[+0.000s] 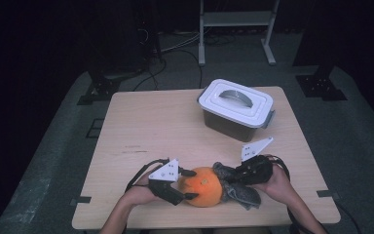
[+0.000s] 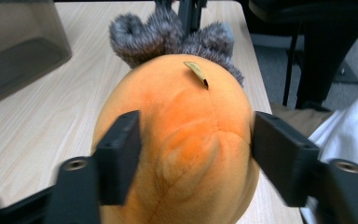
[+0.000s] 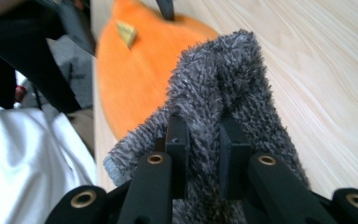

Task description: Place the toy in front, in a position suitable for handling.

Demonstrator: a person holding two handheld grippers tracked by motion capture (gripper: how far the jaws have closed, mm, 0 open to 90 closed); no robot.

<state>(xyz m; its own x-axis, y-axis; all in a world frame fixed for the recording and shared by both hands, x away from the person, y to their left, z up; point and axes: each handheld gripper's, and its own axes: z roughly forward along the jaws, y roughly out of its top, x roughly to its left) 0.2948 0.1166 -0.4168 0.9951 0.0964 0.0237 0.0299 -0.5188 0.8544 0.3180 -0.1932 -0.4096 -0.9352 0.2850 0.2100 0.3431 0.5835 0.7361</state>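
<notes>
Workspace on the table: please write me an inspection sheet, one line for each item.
Surface: light wooden table, bare apart from the things listed.
Job's things: orange plush ball near the front edge; grey fluffy cloth touching its right side.
Clutter: grey box with white lid at the back right, closed.
Grippers: left tongs stand on both sides of the plush ball, the right pad apart from it, so open; right tongs shut on the grey fluffy cloth.
Cables: black cable loops from the left tongs; floor cables behind the table.
Surroundings: dark room, grey floor, white frame at the back.
</notes>
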